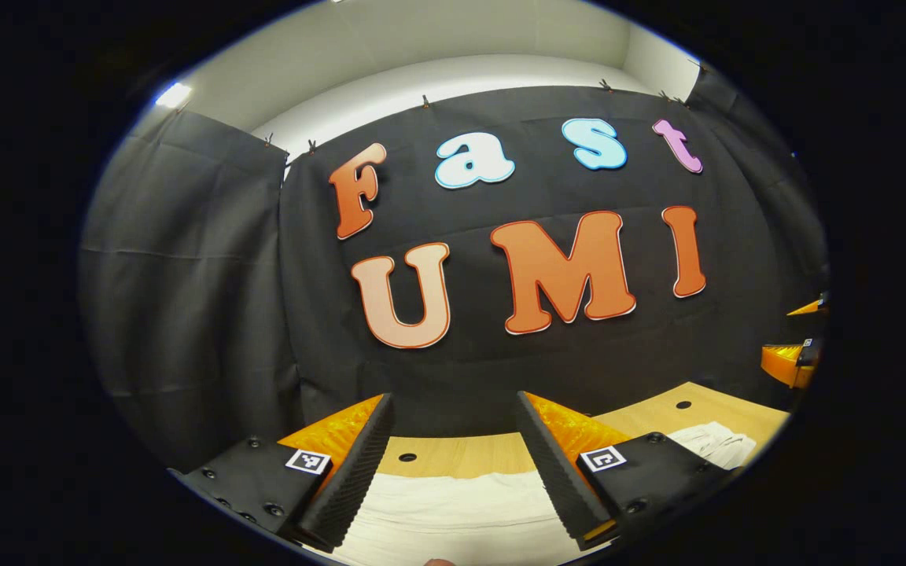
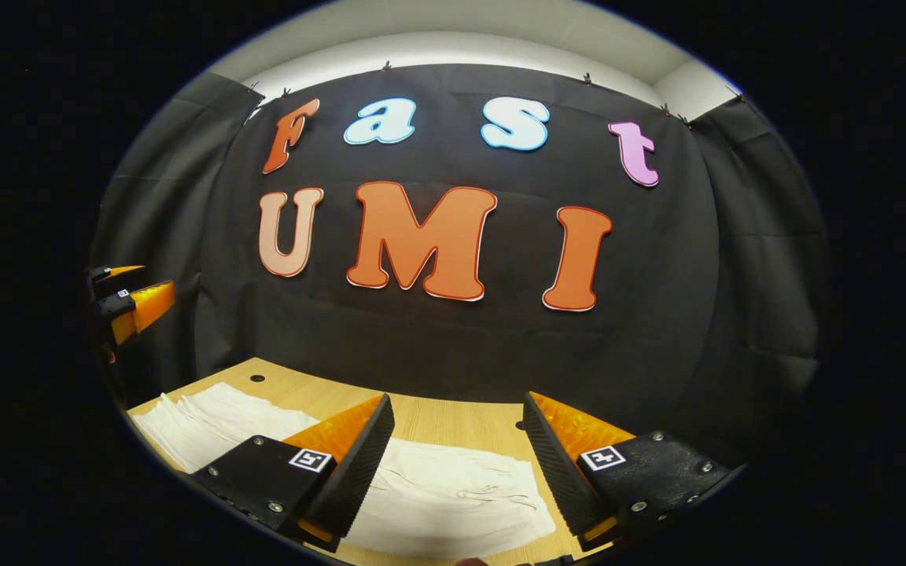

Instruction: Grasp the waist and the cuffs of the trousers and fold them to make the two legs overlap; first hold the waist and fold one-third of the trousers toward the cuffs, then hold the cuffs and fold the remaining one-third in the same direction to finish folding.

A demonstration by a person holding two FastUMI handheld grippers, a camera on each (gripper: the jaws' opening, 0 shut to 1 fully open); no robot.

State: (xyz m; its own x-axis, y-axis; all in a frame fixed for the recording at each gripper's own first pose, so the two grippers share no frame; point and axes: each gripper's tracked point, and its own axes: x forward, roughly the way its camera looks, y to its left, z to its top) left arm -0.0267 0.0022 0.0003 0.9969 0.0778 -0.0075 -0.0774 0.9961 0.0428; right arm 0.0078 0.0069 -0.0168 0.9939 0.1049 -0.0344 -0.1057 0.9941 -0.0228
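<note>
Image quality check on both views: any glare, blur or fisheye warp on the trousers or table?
Left gripper view: sharp, even light, a bright lamp spot at upper left, trousers near white with faint folds, table edge bowed by the fisheye. Right gripper view: sharp, no glare, trousers creases readable, table curved.

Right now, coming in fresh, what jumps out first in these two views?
The white trousers lie spread on the wooden table, running under both tongs. The right tongs hang open above the cloth, nothing between the fingers; the left tongs are open too, over a flat stretch of the trousers. Behind the table hangs the booth's black cloth wall.
</note>
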